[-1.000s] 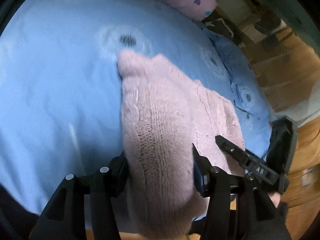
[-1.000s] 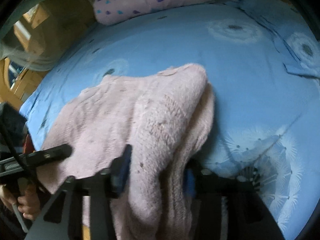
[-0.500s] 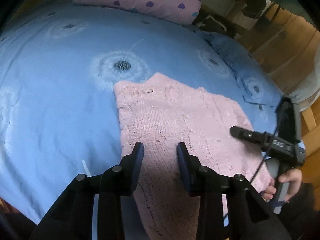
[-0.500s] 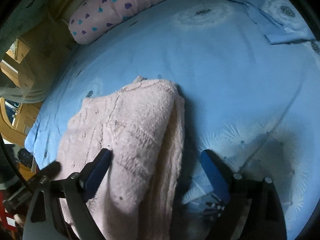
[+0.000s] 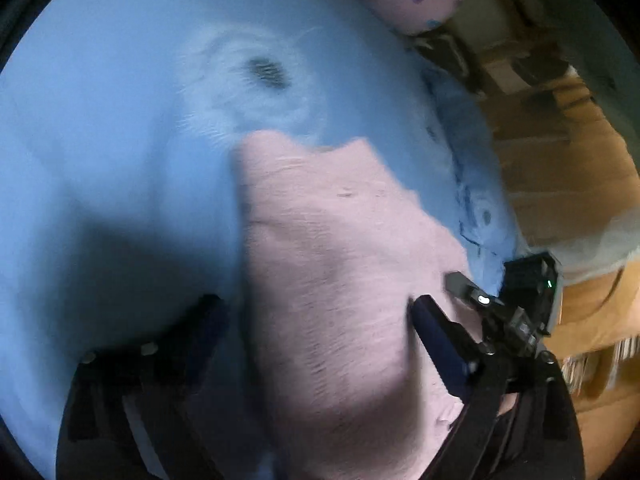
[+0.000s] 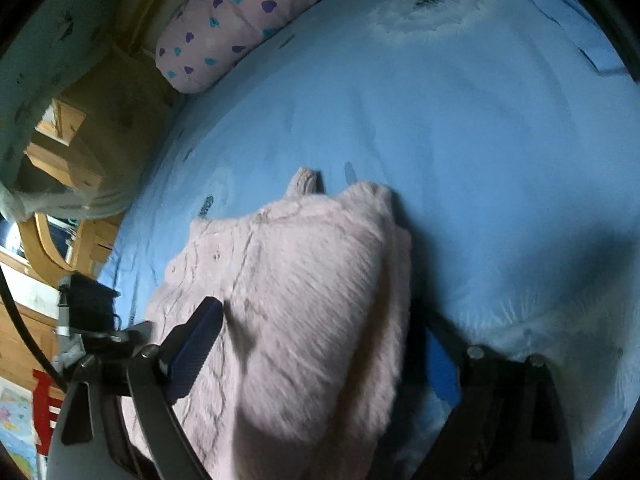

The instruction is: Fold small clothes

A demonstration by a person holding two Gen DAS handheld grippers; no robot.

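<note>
Pink sweater [image 5: 332,264] folded on blue bed [image 5: 100,128], far edge bunched up [image 6: 320,280]. Left claw [image 5: 316,316] spread wide, fingers either side of sweater's near-left part, not pinching. Right claw [image 6: 320,344] also wide, straddling the thick folded right edge. Pillow [image 6: 240,12] with hearts at bed's far end. Left view blurred.

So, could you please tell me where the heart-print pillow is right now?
The heart-print pillow lies at the far edge of the blue bedsheet, upper left in the right wrist view, well beyond the pink sweater.
</note>
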